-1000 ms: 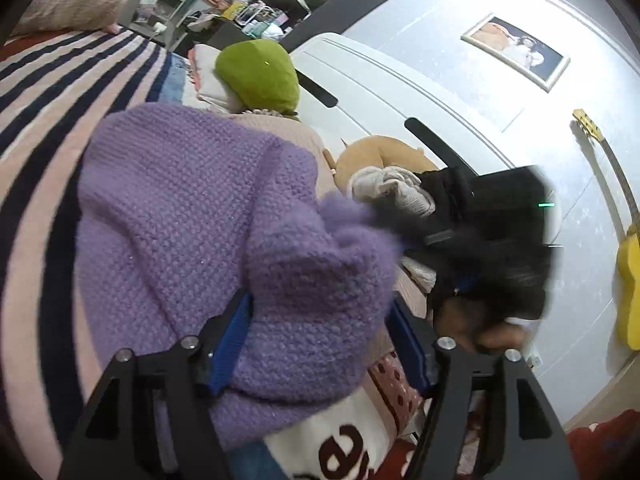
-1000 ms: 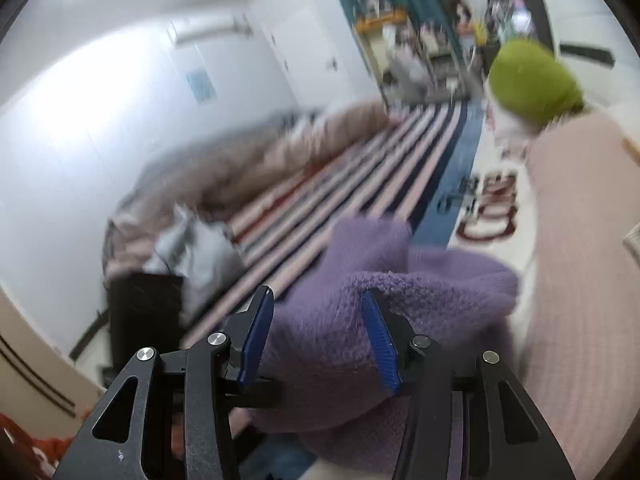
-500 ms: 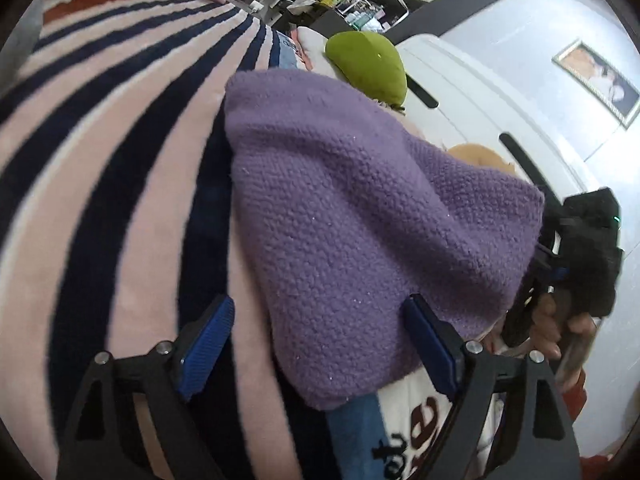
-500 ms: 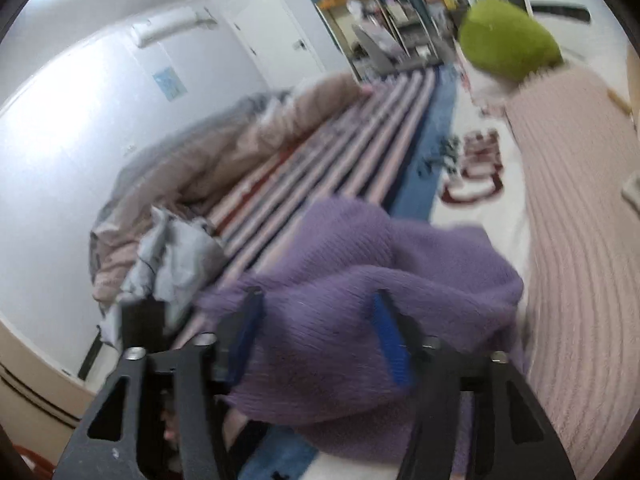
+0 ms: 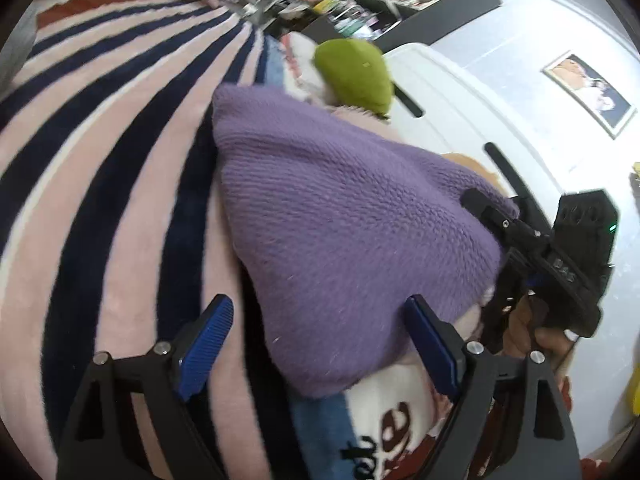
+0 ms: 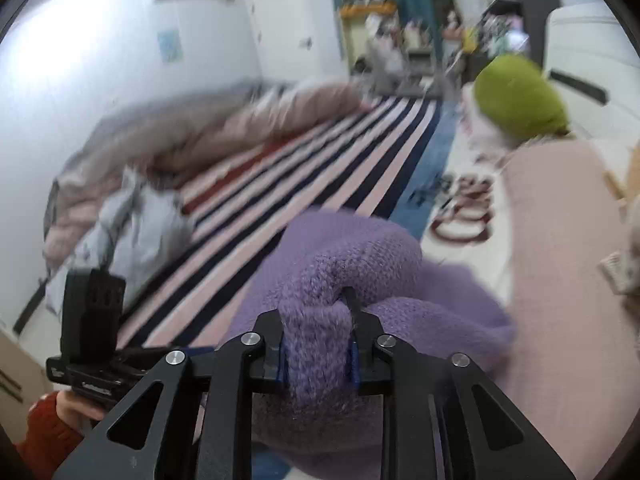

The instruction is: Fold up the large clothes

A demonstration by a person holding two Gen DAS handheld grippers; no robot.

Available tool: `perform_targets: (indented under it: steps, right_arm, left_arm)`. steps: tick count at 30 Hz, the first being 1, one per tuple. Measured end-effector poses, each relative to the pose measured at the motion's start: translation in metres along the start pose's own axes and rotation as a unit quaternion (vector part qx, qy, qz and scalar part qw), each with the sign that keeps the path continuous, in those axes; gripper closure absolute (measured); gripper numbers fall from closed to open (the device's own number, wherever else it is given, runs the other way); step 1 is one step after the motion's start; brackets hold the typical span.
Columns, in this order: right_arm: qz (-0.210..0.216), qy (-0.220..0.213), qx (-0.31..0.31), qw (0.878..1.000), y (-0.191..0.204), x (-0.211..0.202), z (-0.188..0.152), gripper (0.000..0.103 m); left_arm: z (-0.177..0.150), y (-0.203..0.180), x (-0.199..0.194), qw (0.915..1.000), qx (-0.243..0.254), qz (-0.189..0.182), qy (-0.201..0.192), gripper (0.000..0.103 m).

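The purple sweater (image 5: 344, 232) lay bunched on the striped bed (image 5: 100, 152), beside a pink blanket (image 6: 568, 280). The right gripper (image 6: 318, 354) was clenched on a fold of its near edge, probably to carry that edge over for a fold. The left gripper (image 5: 320, 344) stood released, its blue pads either side of the sweater's corner without pinching it. Only the right view showed the pinch itself; only the left view showed the sweater's broad flat spread and the green hat (image 5: 354, 74) behind it

Left gripper (image 5: 320, 344): jaws spread wide, blue pads flanking the near edge of the purple knit sweater (image 5: 340, 220). Right gripper (image 6: 318, 360): jaws clamped on a sweater fold.
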State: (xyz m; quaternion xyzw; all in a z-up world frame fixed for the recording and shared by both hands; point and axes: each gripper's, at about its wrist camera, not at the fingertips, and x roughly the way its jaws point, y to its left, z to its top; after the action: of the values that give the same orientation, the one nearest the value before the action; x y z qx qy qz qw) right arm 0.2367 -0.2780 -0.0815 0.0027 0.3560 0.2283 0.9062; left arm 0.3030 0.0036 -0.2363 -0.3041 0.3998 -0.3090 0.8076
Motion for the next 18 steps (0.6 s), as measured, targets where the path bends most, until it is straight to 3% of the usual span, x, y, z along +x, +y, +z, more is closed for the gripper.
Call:
perform_targets:
  steps: [4,6,9,13,18]
  right_arm:
    - [-0.035,-0.051,0.058,0.996,-0.048,-0.051,-0.014,0.088]
    - [-0.032,-0.049,0.103,0.993,-0.077,-0.066,-0.03,0.089]
    - [-0.016,-0.024,0.148,0.989,-0.11,-0.069,-0.064,0.089]
    - [-0.006,0.003,0.158,0.987,-0.114,-0.051,-0.097,0.089]
    - [-0.009,0.001,0.146,0.989,-0.108,-0.046,-0.104,0.089]
  left_arm:
    - [0.006,-0.027,-0.005,0.9993,0.005,-0.038,0.0,0.013]
    - [0.007,-0.039,0.004,0.999,0.013,-0.04,0.014,0.006]
    - [0.008,-0.052,0.03,0.9984,0.004,-0.036,0.043,0.005]
    - [0.007,-0.049,0.062,0.996,-0.027,-0.012,0.085,0.001]
    - [0.0,-0.048,0.099,0.989,-0.047,-0.012,0.14,0.001]
